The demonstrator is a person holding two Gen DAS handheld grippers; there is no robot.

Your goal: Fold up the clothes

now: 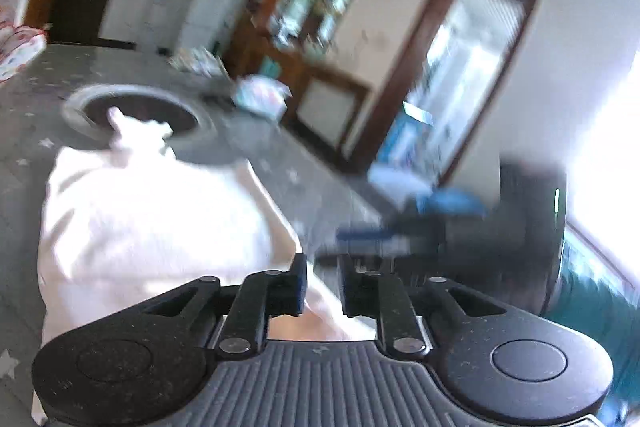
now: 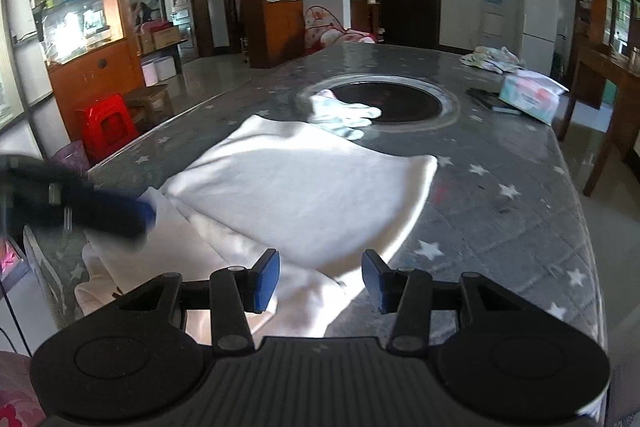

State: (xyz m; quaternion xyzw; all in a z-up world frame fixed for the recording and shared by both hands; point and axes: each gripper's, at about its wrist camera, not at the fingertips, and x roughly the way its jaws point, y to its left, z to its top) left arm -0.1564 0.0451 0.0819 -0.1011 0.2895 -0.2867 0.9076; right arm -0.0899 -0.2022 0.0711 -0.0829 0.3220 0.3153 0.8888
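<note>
A white garment (image 2: 304,187) lies folded on the star-patterned grey table cover (image 2: 500,211), its loose layers bunched toward the near left edge. My right gripper (image 2: 320,281) hovers open over the garment's near edge, with nothing between its blue pads. My left gripper (image 1: 323,283) is over the same garment (image 1: 160,219) from the left. Its fingers stand a narrow gap apart, with cloth and table showing through. In the right wrist view the left gripper (image 2: 146,215) is blurred above the garment's left side. The right gripper (image 1: 440,227) is a blur in the left wrist view.
A pale glove-like cloth (image 2: 344,115) lies beyond the garment on the rim of a round dark inset (image 2: 392,99). At the far right are a tissue pack (image 2: 532,95), a black book (image 2: 492,101) and a heap of clothes (image 2: 492,61). A red stool (image 2: 106,123) stands left of the table.
</note>
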